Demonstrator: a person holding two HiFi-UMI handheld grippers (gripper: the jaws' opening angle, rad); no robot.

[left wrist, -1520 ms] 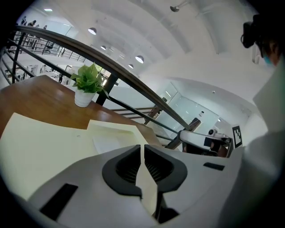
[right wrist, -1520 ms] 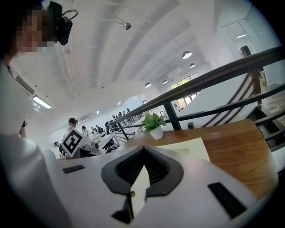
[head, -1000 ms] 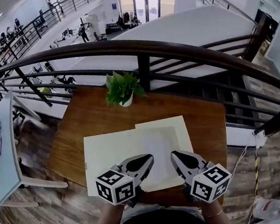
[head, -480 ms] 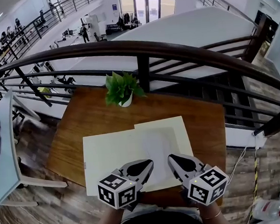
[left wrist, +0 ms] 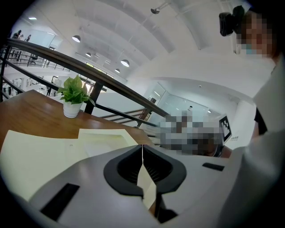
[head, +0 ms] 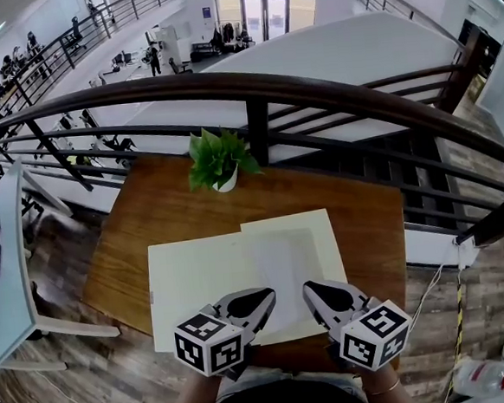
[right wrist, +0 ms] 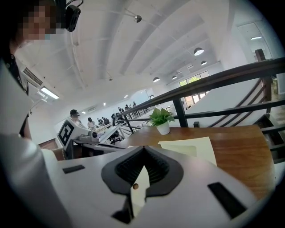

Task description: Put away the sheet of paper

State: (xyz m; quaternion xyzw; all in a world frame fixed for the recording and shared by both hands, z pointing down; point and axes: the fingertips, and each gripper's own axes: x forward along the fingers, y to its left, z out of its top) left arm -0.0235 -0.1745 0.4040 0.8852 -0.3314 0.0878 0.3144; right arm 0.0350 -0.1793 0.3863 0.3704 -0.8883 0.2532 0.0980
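Over the last second the left gripper and right gripper have drawn back a little toward the person, then settled. The paper has kept its place, flat on the worktop near its front edge, with the plant well behind it. It shows as two pale yellow sheets overlapping, with a lighter patch at the overlap; whether that patch is a third sheet I cannot tell. Both sets of fingers are clenched, tips meeting. The left fingers and the right fingers each show only a pale sliver in the slit behind the tips. I take that for paper seen below, not paper gripped. So the small retreat leaves the paper as it lay. That would suit hands readying to take its near edge as well as hands coming off a sheet just set down, and no place to stow it is in view. The grippers sit side by side over the paper's near edge, pointing forward and gently down, tips angled toward each other, marker cubes nearest the person.
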